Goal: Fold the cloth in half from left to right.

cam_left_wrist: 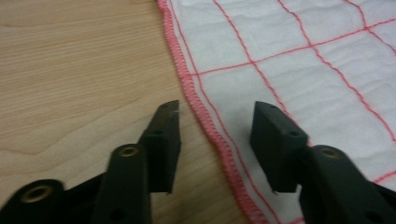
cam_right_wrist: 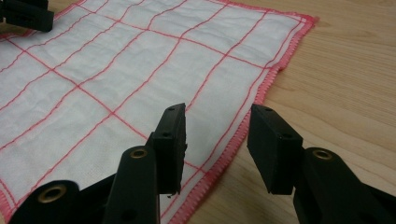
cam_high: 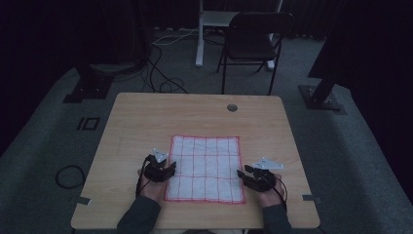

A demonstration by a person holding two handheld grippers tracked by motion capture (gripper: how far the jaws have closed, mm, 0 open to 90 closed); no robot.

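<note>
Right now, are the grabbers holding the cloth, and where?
Nothing is held. The left gripper is open, its jaws astride the cloth's red left hem. The right gripper is open astride the right hem. The cloth lies flat on the table.

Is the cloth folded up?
No, the cloth lies spread flat on the table, showing its whole red grid.

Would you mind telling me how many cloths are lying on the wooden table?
1: a white cloth with a red grid and red hem, spread flat near the table's front edge.
</note>
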